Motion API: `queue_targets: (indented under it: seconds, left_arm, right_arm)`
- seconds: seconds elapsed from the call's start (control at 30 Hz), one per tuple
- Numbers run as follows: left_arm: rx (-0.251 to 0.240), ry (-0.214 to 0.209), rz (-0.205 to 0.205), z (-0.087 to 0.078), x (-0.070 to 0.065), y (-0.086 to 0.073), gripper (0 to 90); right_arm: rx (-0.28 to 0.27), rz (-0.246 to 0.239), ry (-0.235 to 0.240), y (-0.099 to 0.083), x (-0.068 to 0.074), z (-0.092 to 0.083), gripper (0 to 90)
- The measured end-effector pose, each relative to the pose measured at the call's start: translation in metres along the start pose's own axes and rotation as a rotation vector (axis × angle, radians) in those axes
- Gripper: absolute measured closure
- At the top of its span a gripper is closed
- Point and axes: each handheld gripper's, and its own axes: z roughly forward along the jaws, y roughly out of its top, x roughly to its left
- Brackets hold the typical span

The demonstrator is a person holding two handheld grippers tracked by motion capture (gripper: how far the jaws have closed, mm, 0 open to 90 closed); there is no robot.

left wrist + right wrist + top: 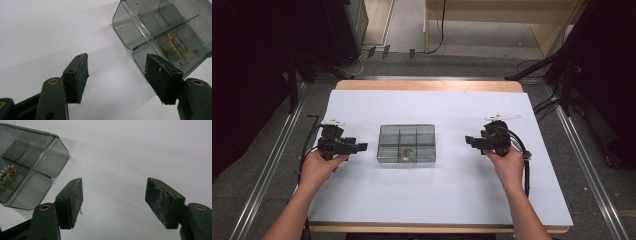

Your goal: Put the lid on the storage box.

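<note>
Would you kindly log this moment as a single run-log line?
left gripper: open, empty | right gripper: open, empty | smoky clear plastic divided box: between them on white sheet, untouched | small brownish beaded item: in front-middle compartment

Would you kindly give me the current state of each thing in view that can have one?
Compartment box: lidless, upright on the table, untouched; beaded item in one front compartment.
Left gripper: jaws open, empty, beside the box.
Right gripper: jaws open, empty, beside the box.

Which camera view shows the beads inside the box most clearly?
The left gripper view: the beads lie close and sharp in one compartment of the box. The right gripper view cuts them at its edge; the high view shows a small blur.
</note>
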Motion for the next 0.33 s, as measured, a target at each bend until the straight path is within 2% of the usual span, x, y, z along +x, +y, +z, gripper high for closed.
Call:
queue_targets:
  seconds: [0.33]
  left_arm:
    - [0.012, 0.004, -0.002, 0.0049, 0.0016, -0.0001, 33.6]
  right_arm:
    - [0.015, 0.013, 0.009, -0.0008, -0.0027, 0.0027, 28.9]
